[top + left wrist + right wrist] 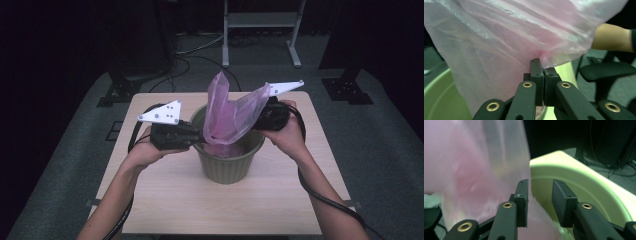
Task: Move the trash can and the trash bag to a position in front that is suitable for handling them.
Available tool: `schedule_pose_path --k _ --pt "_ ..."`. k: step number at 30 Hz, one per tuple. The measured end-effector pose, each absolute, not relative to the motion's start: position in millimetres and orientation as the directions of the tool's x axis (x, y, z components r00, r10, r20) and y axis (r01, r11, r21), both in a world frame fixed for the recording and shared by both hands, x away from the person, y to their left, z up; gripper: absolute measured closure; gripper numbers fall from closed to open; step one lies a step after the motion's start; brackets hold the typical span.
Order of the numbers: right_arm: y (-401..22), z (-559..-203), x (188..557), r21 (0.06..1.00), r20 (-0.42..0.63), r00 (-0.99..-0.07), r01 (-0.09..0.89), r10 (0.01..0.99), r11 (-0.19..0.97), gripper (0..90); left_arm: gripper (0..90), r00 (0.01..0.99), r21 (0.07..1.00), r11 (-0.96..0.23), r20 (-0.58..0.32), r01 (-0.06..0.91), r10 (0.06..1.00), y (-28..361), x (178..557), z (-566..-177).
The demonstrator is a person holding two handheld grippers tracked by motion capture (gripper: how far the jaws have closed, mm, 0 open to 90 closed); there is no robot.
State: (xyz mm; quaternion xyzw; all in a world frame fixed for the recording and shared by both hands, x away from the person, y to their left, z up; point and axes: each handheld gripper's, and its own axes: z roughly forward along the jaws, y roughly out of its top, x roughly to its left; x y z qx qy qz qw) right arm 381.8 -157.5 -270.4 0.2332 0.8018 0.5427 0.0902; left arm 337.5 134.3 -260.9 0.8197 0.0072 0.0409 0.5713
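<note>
The pink bag (231, 114) is clamped by the left tool (542, 75); the right tool (539, 195) stands apart, so the film may slip off the green bin (227, 167) rim.

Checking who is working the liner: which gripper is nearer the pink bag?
Left. The left gripper is shut on a fold of the pink bag over the bin. The right gripper stands open beside the bag, not pressing on it.
</note>
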Motion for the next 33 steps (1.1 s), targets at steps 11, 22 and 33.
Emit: schedule_pose_path --k 11,22,33 --pt "-144 -260 367 0.928 0.102 -0.961 0.185 0.259 0.323 67.2 81.7 0.987 0.939 -0.345 0.043 0.013 0.153 138 354 -262" --pt "-128 -258 357 0.89 0.082 -0.974 0.168 0.213 0.423 89.0 82.6 0.985 0.931 -0.364 0.035 0.029 0.167 133 359 -263" --pt "-152 -257 357 0.857 0.058 -0.939 0.221 0.34 0.465 90.0 88.9 0.967 0.924 -0.374 0.018 0.082 0.256 147 365 -265"
